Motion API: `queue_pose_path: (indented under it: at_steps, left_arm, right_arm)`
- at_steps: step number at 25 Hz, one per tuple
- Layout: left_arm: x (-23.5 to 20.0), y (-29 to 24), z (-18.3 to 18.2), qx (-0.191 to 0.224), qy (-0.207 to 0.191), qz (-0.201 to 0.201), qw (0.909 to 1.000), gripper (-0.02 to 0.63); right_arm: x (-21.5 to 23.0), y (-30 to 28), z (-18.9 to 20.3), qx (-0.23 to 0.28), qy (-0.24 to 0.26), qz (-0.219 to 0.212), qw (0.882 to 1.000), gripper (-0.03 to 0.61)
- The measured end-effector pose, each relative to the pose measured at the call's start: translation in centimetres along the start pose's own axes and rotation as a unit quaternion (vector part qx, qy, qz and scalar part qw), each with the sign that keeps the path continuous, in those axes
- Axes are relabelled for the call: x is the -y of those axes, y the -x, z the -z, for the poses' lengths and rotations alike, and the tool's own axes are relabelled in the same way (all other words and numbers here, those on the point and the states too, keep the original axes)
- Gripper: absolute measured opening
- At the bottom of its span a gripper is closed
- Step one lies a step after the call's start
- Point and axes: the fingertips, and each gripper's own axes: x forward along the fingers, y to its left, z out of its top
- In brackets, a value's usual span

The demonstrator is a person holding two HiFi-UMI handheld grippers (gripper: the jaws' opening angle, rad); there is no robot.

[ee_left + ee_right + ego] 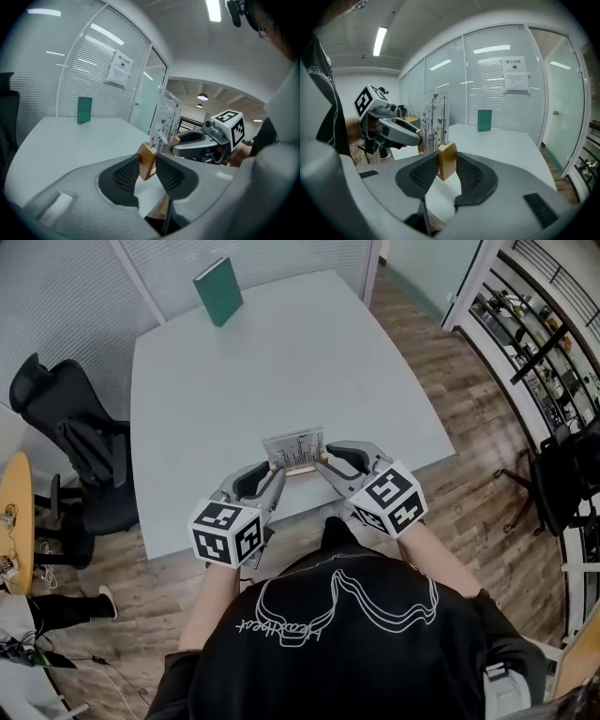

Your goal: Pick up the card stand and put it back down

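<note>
Shirt (281, 629) script (upside down) perhaps reads "heartbeat"; wall notice (515, 75) illegible.

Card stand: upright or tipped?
Upright. The card stand panel stands roughly vertical in both gripper views, its wooden base clamped at each end by the left hand-held gripper and right hand-held gripper.

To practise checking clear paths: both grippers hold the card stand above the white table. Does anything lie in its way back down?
Nothing visible does. The left gripper and right gripper grip the card stand by its wooden ends near the table front edge; the green book stands far away at the back.
</note>
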Motion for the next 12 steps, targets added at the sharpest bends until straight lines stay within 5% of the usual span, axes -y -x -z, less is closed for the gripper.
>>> queue_pose_path:
  at_steps: [12]
  left_arm:
    - [0.57, 0.80, 0.25, -0.008, -0.014, 0.005, 0.9999, 0.114]
  right_arm:
    - [-0.89, 0.47, 0.63, -0.002, -0.025, 0.005, 1.000, 0.120]
